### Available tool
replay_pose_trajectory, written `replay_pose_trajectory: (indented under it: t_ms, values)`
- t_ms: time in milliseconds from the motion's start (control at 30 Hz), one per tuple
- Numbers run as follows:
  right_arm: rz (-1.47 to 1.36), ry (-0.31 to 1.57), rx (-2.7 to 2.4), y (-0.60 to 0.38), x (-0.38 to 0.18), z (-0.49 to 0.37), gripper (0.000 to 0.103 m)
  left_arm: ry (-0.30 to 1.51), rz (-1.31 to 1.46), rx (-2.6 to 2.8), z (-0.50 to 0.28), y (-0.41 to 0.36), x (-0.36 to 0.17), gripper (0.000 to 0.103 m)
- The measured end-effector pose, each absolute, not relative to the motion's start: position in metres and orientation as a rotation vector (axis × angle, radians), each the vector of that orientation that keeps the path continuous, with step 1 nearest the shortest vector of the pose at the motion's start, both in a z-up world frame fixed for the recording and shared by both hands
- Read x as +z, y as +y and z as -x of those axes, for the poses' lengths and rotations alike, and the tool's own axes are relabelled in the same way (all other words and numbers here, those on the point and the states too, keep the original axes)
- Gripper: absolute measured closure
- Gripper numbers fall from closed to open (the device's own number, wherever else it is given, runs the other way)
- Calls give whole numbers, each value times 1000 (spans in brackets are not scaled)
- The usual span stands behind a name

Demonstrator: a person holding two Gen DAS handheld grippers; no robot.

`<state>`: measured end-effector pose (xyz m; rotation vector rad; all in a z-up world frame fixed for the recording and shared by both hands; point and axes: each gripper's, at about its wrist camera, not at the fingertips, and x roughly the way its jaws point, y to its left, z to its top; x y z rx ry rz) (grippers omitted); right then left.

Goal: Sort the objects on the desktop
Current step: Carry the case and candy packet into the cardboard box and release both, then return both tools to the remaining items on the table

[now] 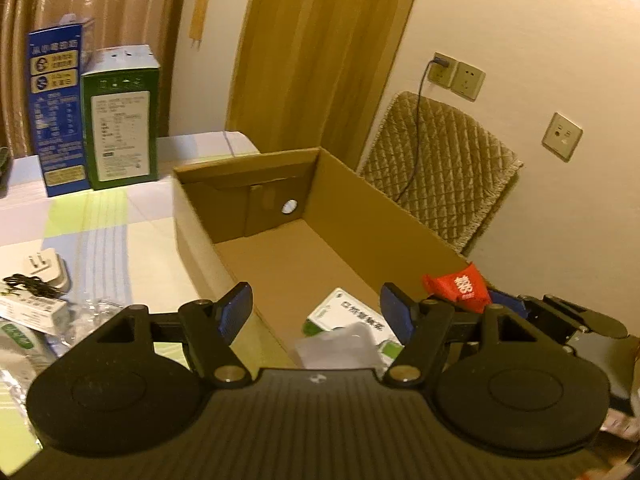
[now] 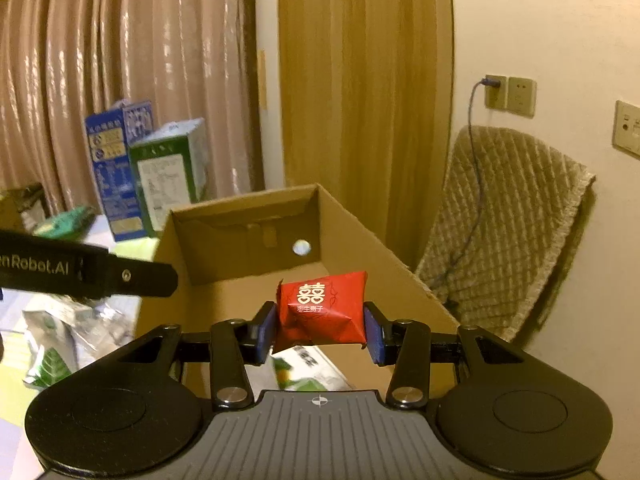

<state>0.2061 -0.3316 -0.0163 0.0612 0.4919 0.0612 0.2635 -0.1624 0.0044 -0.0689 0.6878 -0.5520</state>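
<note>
- Two grippers are seen. The left gripper (image 1: 316,312) is held with its jaws apart and nothing between the blue pads, above the near end of the cardboard box (image 1: 256,248).
- The right gripper (image 2: 320,330) is closed on one red candy packet (image 2: 322,308), which is pinched at both sides by the pads and held over the box; the same packet is seen at the right rim in the left wrist view.
- Two items are made out inside the box at its near end: a white-and-green carton (image 1: 360,312) and a pale wrapper (image 1: 340,344) partly hidden by the gripper body. What the wrapper holds cannot be told.
- Left of the box, on the patterned tablecloth (image 1: 104,232), one white plug adapter (image 1: 44,268) and a black clip or cord are seen; further packets there are cut off and blurred.
- At the far edge, two upright cartons are counted, one blue (image 1: 56,112) and one green (image 1: 120,120).
- Three wall plates are counted behind, one with a cable plugged in.
</note>
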Motion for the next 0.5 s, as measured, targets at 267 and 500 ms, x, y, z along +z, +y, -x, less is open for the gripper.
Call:
replay_pose_trajectory:
  t_ms: [267,500]
  values:
    - [-97,461,48,-334,-12,-204,38,674,58,-494,-259,-127,6,37]
    - [-108,439,88,-323,-9,-203,36,682,36,-411,-258,-83,2,34]
